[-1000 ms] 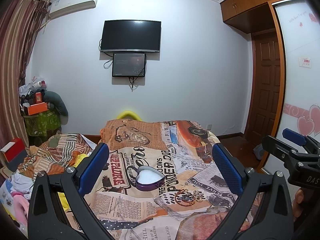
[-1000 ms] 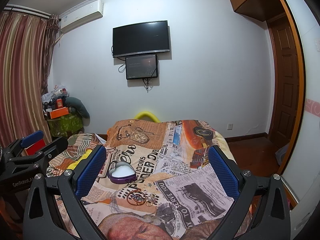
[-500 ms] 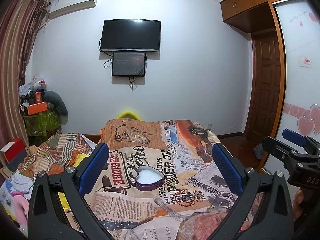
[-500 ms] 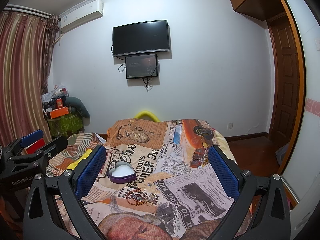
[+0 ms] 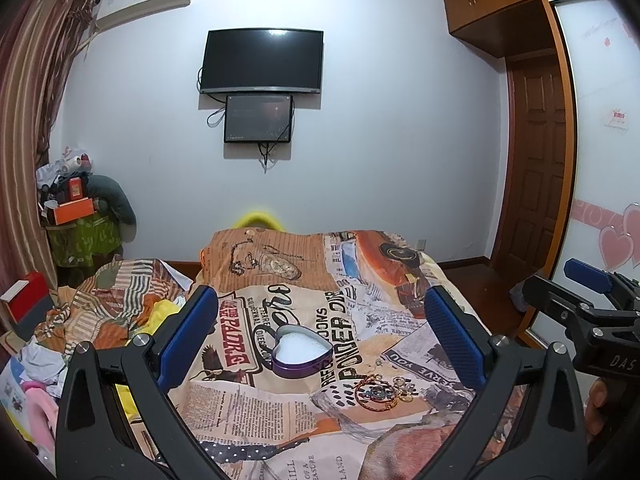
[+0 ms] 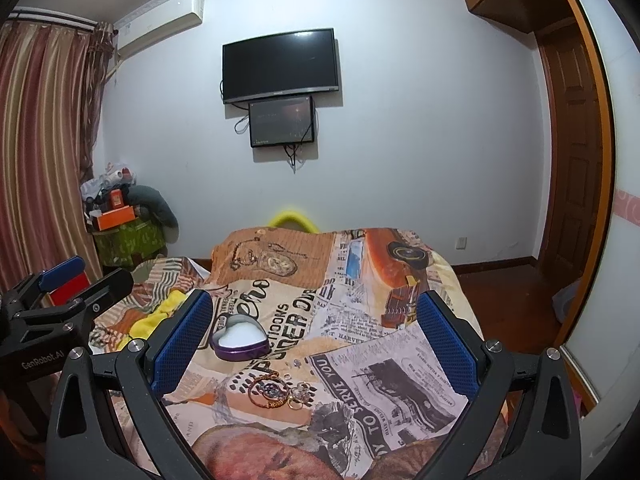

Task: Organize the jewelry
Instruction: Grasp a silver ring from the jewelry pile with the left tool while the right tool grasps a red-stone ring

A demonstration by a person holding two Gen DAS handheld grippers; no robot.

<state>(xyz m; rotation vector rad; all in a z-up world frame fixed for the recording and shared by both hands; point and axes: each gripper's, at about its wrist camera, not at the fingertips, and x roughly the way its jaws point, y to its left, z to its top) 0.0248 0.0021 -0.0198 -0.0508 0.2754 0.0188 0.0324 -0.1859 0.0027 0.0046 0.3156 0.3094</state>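
While both of our grippers hover above the foot of the bed, nothing lies between their blue pads. The left gripper (image 5: 320, 336) stands wide, empty, and the right gripper (image 6: 314, 336) is spread just as wide, also empty. The heart-shaped box (image 5: 302, 354), purple-walled, white inside and lidless, sits on the newsprint bedspread (image 5: 248, 404). Just beside it, toward us and to its right, we see the jewelry pile (image 5: 382, 390): a beaded bangle with small gold rings touching it, and a few tiny pieces scattered between pile and box. In the right wrist view the same box (image 6: 240, 340) lies close to our left pad, with the pile (image 6: 278, 392) nearer us.

Nothing blocks the way down to either. To the left lies a crumpled striped blanket (image 5: 108, 300) with yellow cloth showing, and beyond it a cluttered stand bearing an orange box (image 5: 74, 212). A television (image 5: 262, 60) hangs on the far wall over a smaller screen (image 5: 258, 118), an air conditioner (image 5: 144, 10) is up left, and a wooden door (image 5: 536, 168) stands to the right.

The bedspread print reads "PONDER", "SERVE YOU" and "PADRG". The left gripper's body, seen in the right wrist view, reads "GenRobot.AI" (image 6: 42, 364); the right one's shows "DAS" (image 5: 622, 362).
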